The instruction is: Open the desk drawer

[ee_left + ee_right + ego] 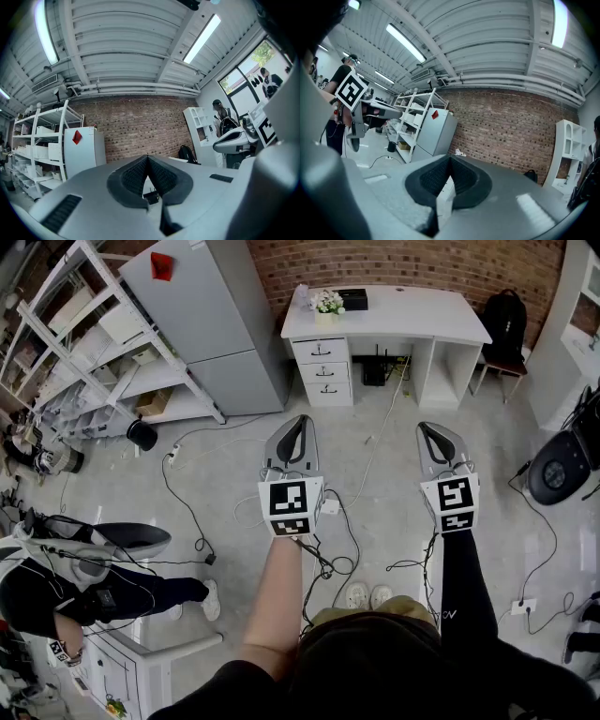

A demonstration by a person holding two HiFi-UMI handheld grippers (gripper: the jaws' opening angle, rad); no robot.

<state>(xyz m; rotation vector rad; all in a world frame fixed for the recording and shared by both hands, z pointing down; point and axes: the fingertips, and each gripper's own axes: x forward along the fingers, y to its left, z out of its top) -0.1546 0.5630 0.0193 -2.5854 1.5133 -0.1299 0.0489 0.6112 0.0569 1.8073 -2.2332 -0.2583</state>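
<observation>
The left tool (296,423) is clenched, its jaws meeting with nothing between them; the right tool (428,427) is clenched and empty likewise; both sit level above the floor, well apart from the white desk (412,329) at twelve o'clock; its three drawers (322,367), all closed, stack under the tabletop's left end, at eleven o'clock from the right tool; a flower pot (327,304) stands above them.

The white desk (394,329) stands against the brick wall (422,263). The pedestal at its left end in the head view carries three stacked drawers (323,371), each white with a dark handle. All three drawers are fully closed.
</observation>
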